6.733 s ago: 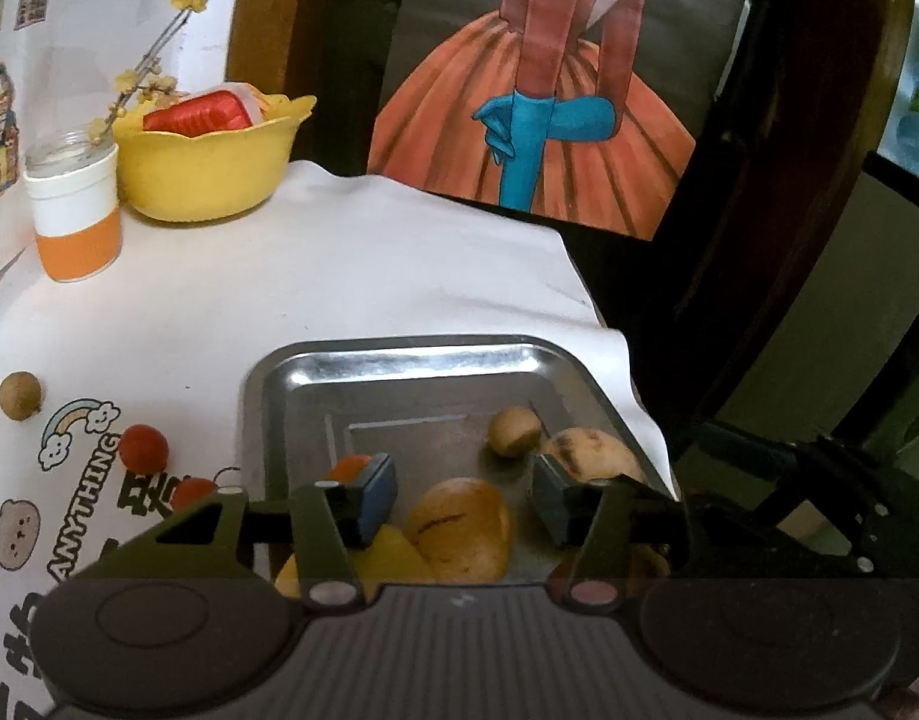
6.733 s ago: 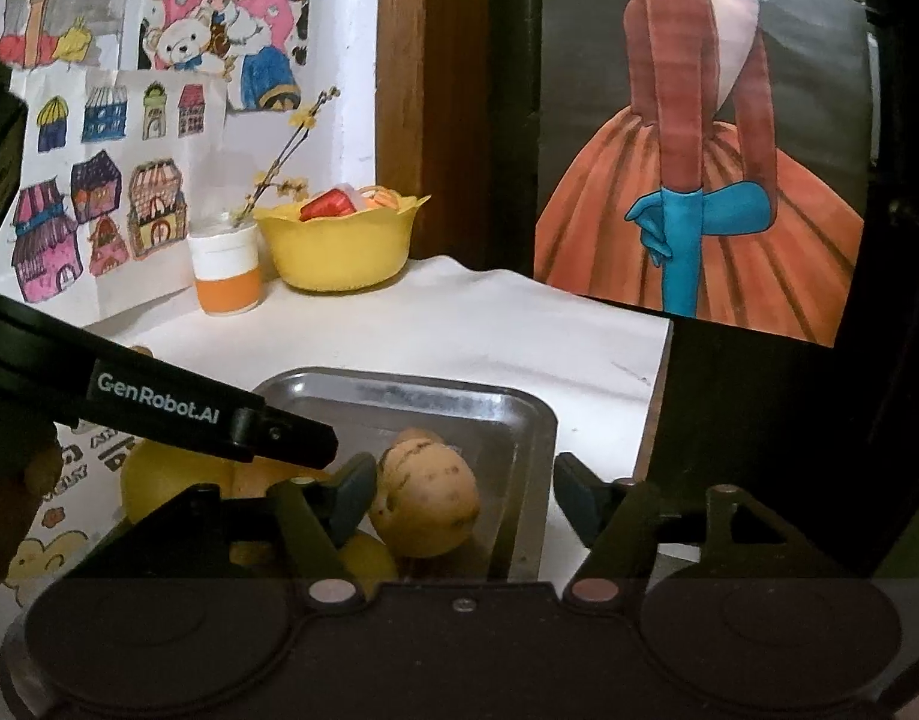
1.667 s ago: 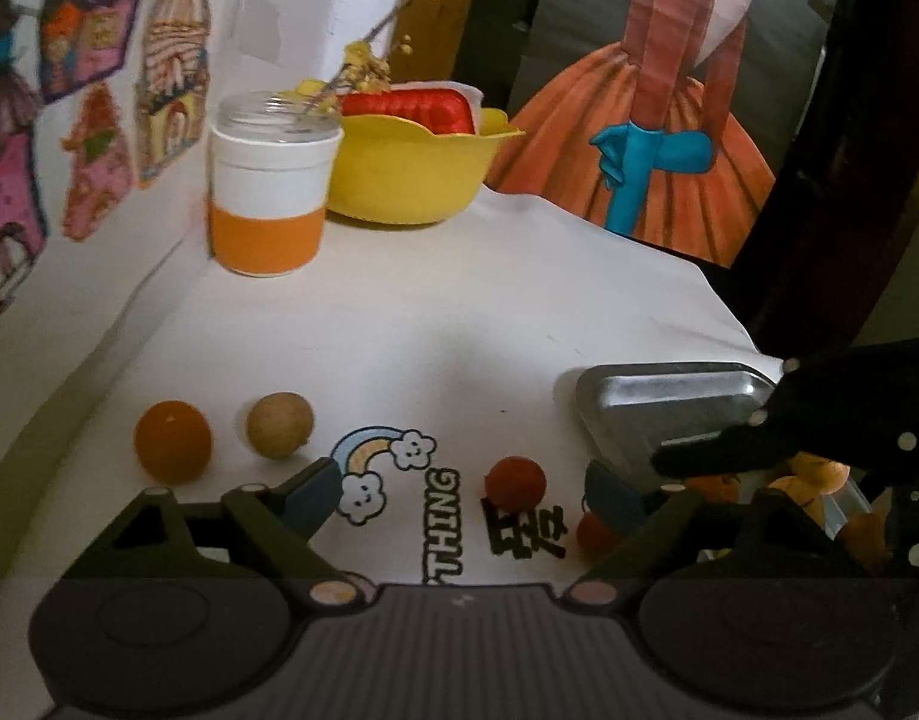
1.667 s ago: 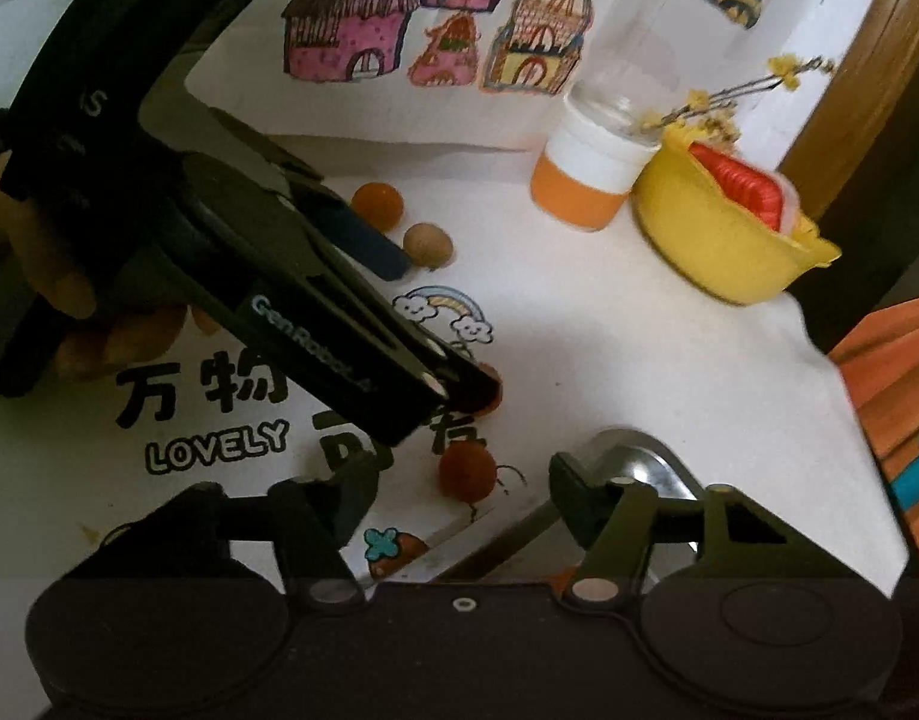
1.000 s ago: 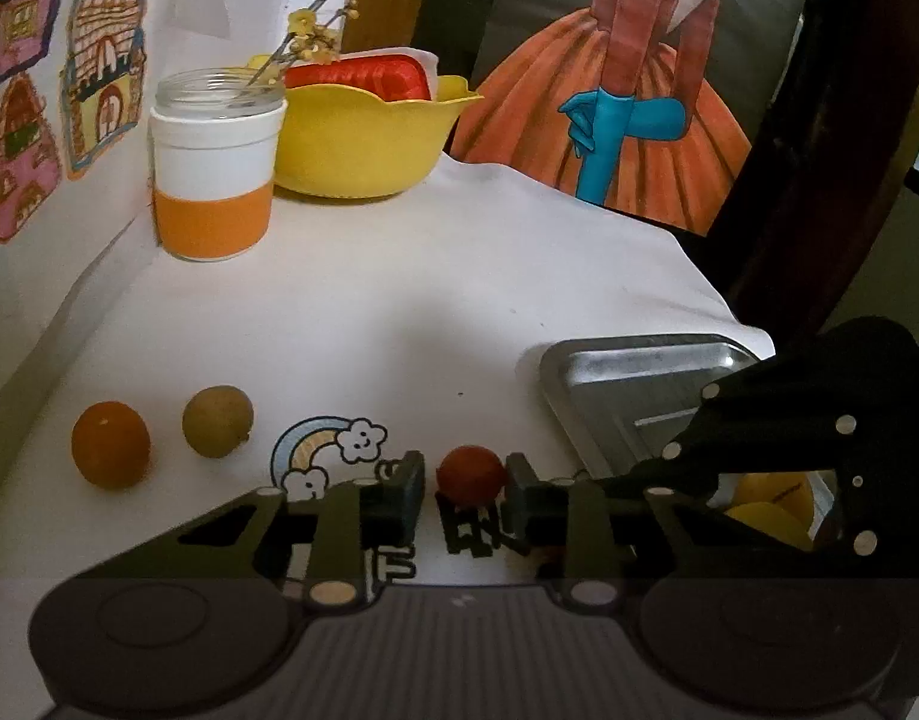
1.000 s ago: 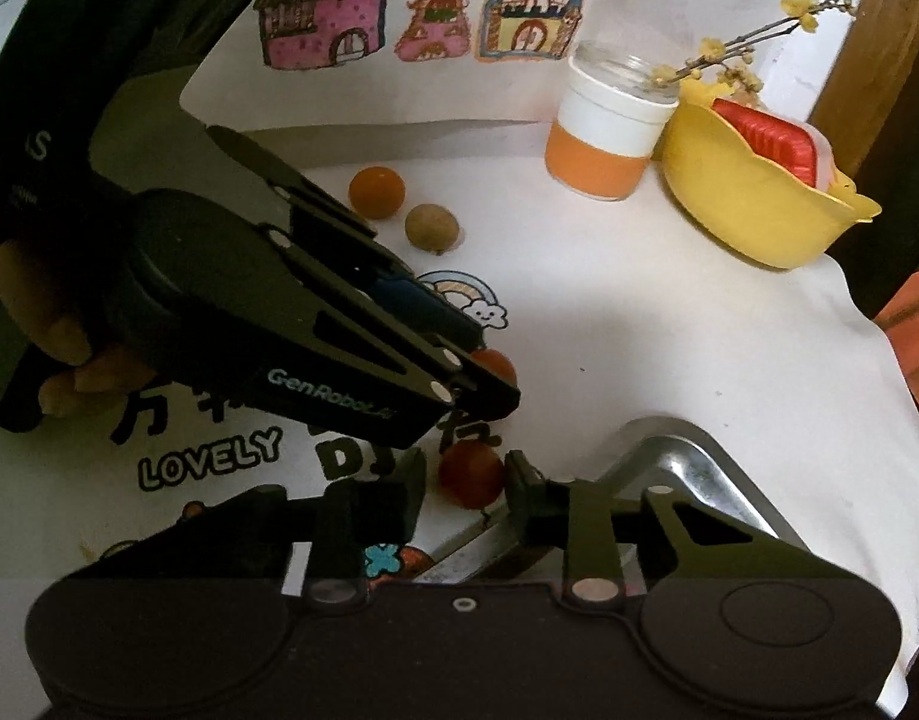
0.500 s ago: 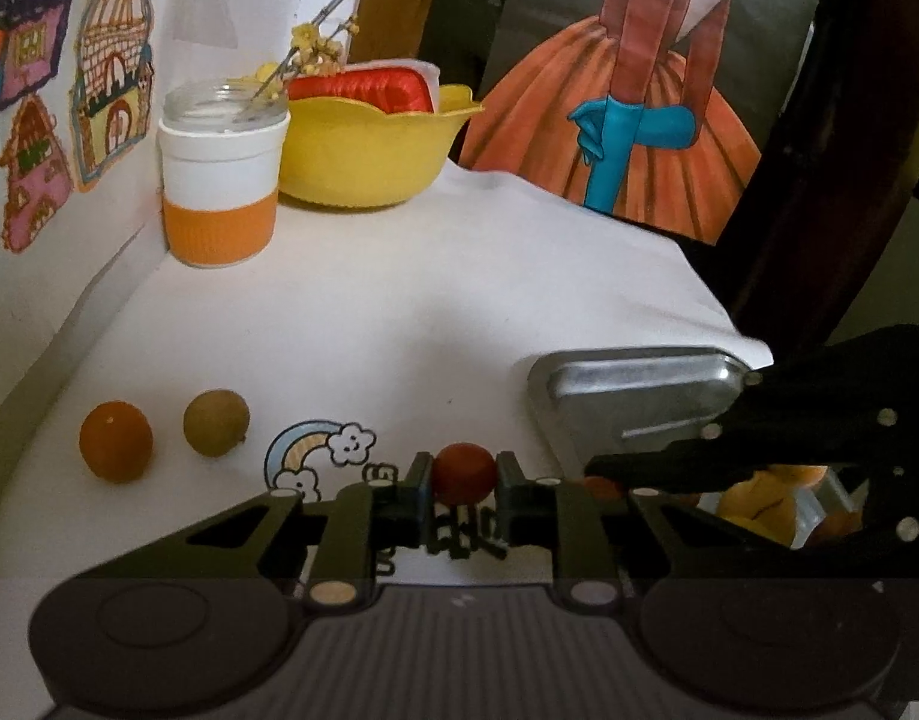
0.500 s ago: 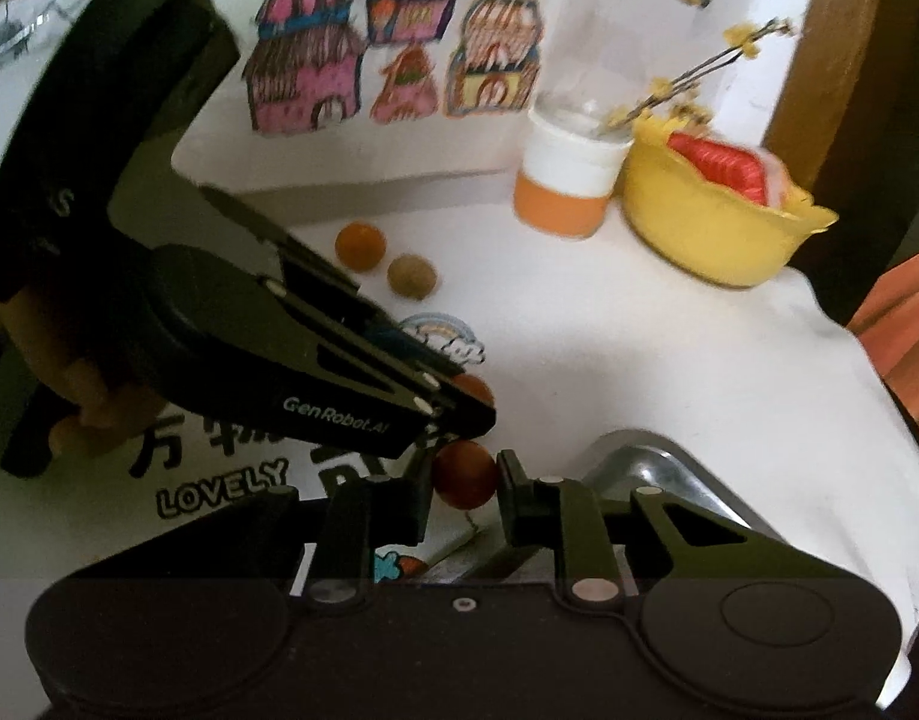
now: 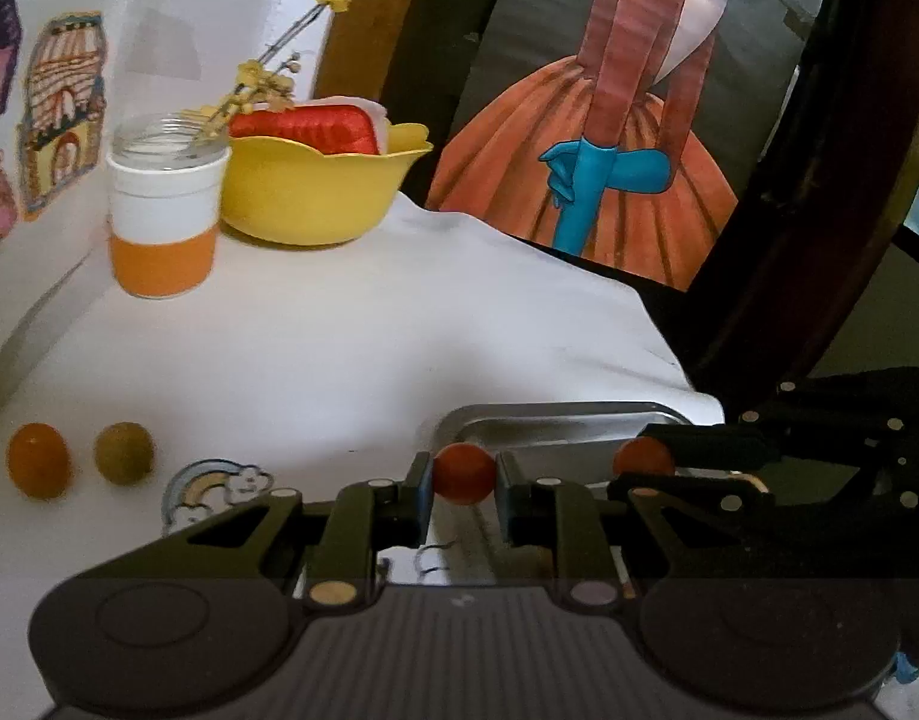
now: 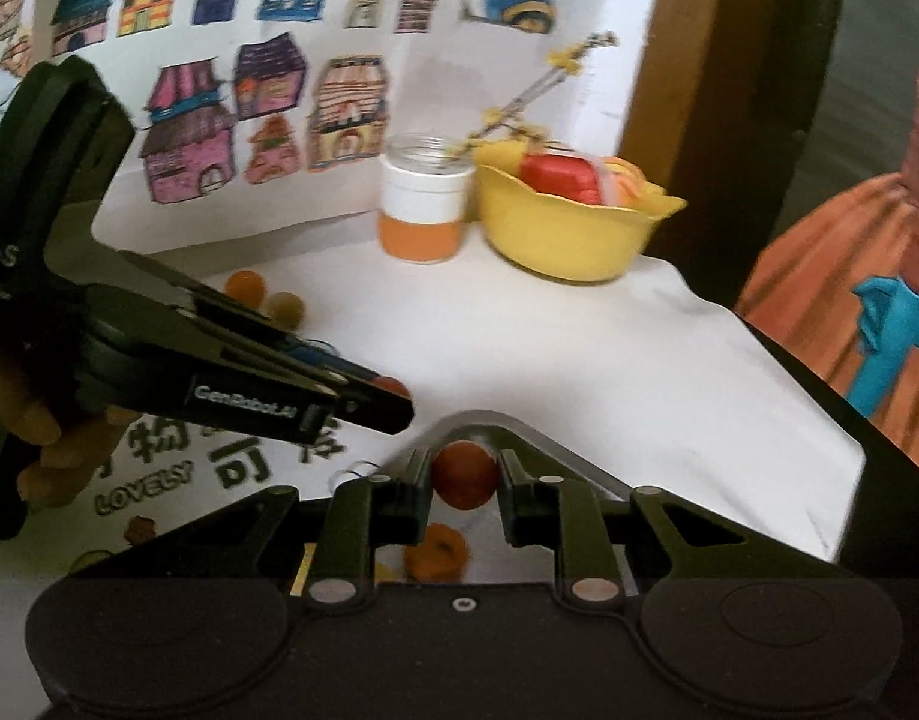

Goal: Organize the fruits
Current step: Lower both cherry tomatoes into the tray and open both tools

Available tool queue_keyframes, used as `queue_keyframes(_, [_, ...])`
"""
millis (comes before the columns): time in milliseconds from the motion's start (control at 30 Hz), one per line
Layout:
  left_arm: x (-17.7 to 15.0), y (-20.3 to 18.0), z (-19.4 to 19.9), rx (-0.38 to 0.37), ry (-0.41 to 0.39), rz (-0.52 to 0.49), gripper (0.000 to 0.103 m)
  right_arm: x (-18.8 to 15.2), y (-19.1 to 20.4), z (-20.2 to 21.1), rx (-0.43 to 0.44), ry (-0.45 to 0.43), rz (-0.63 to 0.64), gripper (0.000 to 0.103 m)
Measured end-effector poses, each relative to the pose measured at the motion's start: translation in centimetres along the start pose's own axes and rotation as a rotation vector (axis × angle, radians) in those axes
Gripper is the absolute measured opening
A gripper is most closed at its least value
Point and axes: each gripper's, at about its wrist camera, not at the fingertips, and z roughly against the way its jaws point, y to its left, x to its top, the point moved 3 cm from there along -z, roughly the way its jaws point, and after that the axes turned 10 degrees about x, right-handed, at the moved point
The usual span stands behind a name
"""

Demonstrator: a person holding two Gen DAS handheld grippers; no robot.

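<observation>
White cloth [image 9: 399, 336], jar [image 9: 159, 222], bowl [image 9: 321, 192], tray [image 9: 555, 426]

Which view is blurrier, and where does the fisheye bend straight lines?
Right wrist view: motion blur smears the yellow bowl and jar. Left wrist view: sharper; the dark door frame bows towards the edge. Both: gripper bodies lie in shadow.

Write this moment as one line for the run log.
left gripper: shut on red fruit | right gripper: shut on second red fruit | tray: nearby | loose fruits: two
</observation>
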Motion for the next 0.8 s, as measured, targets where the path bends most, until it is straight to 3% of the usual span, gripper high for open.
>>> queue_keyframes(300, [-0.5,-1.9,-1.4,0.004,0.017,-0.014,0.023,-1.8,-1.8,0.5,-0.086,0.006,-0.024,0.024])
queue_keyframes(800, [-1.2,-2.5,-2.9,0.004,0.049,-0.016,0.023,-3.2,-2.3,-0.1,-0.084,0.035,-0.047,0.024])
